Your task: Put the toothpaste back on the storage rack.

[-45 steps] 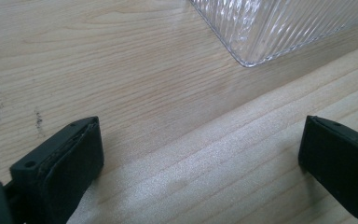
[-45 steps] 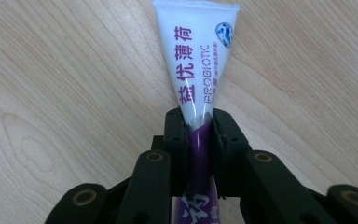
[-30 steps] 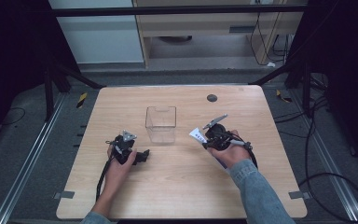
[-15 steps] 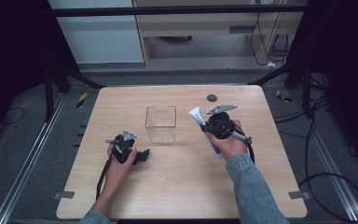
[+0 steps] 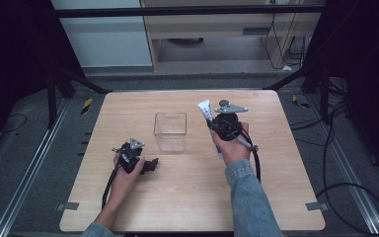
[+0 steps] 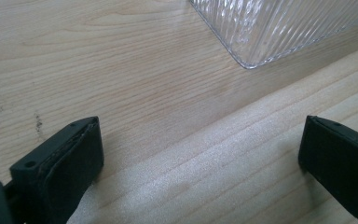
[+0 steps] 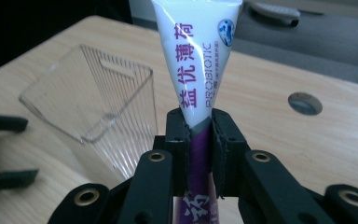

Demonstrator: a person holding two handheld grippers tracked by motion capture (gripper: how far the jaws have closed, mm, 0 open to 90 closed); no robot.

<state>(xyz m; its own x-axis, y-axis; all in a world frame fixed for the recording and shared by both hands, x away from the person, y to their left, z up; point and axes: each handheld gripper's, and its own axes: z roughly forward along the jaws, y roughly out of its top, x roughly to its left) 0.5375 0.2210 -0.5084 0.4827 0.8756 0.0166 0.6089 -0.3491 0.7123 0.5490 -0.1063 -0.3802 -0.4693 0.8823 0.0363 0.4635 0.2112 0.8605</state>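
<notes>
A white and purple tube [image 7: 196, 74] with printed lettering stands up between the jaws of my right gripper [image 7: 199, 140], which is shut on it. In the high view the right gripper [image 5: 216, 120] holds the tube [image 5: 205, 109] raised above the table, to the right of a clear ribbed plastic box [image 5: 170, 131]. My left gripper [image 5: 150, 165] rests low on the table in front of and to the left of the box, jaws wide apart. Its two black pads [image 6: 70, 158] stand open over bare wood, with a corner of the clear box [image 6: 270, 28] ahead.
The wooden table [image 5: 177, 202] has a round grommet hole [image 7: 305, 103] near its far right edge, close behind the tube. Black frame rails and cables lie on the floor around the table. A cable [image 5: 254, 160] trails from the right gripper over the forearm.
My right gripper has lifted the tube and carried it toward the table's far side, tilting it more upright. The left gripper has stayed put.
</notes>
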